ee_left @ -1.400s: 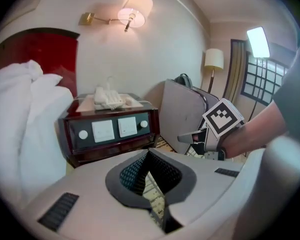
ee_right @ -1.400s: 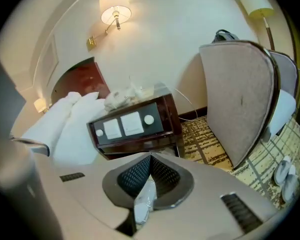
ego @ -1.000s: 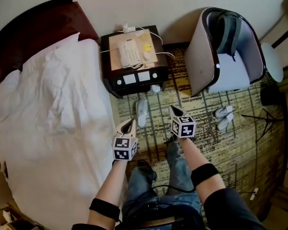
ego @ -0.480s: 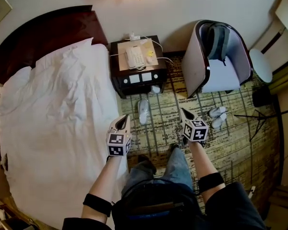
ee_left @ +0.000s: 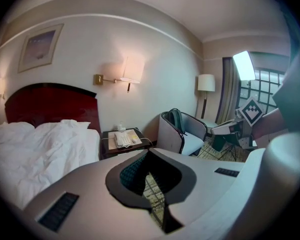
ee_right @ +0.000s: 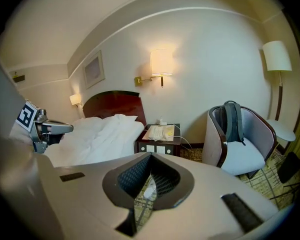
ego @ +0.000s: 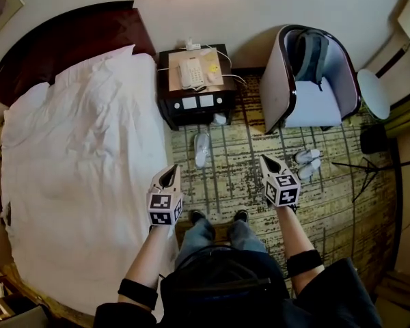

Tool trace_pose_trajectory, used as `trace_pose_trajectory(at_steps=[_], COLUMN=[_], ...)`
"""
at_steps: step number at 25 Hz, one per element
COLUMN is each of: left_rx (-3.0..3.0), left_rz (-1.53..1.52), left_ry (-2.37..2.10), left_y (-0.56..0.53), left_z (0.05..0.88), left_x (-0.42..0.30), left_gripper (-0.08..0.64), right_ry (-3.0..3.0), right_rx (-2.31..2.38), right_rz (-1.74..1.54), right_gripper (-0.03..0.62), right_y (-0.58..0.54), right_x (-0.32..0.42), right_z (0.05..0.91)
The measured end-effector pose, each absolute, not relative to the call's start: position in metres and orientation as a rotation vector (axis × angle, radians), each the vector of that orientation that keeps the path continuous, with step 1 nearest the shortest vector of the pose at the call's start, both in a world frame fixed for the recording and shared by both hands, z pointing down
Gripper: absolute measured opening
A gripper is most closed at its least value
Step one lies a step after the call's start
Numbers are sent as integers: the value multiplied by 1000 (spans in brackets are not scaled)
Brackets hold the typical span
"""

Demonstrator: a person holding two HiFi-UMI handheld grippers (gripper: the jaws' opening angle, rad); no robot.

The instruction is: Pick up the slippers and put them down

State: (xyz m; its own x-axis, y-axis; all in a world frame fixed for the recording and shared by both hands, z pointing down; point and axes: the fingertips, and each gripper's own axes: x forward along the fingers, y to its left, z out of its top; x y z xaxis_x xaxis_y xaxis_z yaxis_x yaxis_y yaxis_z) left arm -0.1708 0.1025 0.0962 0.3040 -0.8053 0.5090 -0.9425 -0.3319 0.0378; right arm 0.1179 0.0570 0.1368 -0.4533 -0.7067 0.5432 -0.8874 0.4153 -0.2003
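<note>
One white slipper [ego: 202,149] lies alone on the patterned carpet in front of the nightstand; the right gripper view shows it through the jaw gap as slipper [ee_right: 149,188]. A white pair of slippers [ego: 307,162] lies side by side near the armchair. My left gripper [ego: 169,172] is held high beside the bed's edge, shut and empty, and appears as the left gripper [ee_left: 149,155] in its own view. My right gripper [ego: 267,161] hangs over the carpet between the single slipper and the pair, also shut with nothing in it. Its own view shows the same right gripper [ee_right: 151,157].
A white bed [ego: 75,169] fills the left. A dark nightstand [ego: 165,80] carries a phone [ego: 191,72] and cables. An armchair [ego: 287,108] holds a grey backpack [ego: 310,53]. A round side table [ego: 377,94] and a tripod [ego: 369,169] stand at the right.
Both grippers have risen and drawn a little further apart, still shut and empty. The head view has climbed, so the room looks smaller and the person's legs are straighter.
</note>
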Motion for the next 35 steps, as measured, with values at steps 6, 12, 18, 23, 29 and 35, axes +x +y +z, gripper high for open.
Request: trace_pose_trajectory(at_steps=[6,12,18,23,29,35], left_rx=[2178,2152,2138,2150,2139,2118], left_rz=[583,571,523,569,574,578], left_ry=[-1622,-1646,-1646,-1653,-1662,-1691], left_y=[129,146,152,153,153,151], left_z=[102,100,101,107,106,107], left_x=[-157,-145,-131,-122,-114,-114], left_gripper=[0,0,0,0,0,0], right_ry=[-2321,-2339,-2341,-2342,-2356,-2389], right_rx=[1345,1328,1317,1314,1300,1241], right_rz=[697,719,734,750,756,747], right_gripper=[3,2,2,2,2,2], right_y=[77,87,97,103,103,96], right_x=[146,162,173,181,185,175], right_z=[146,152,157,162,162,165])
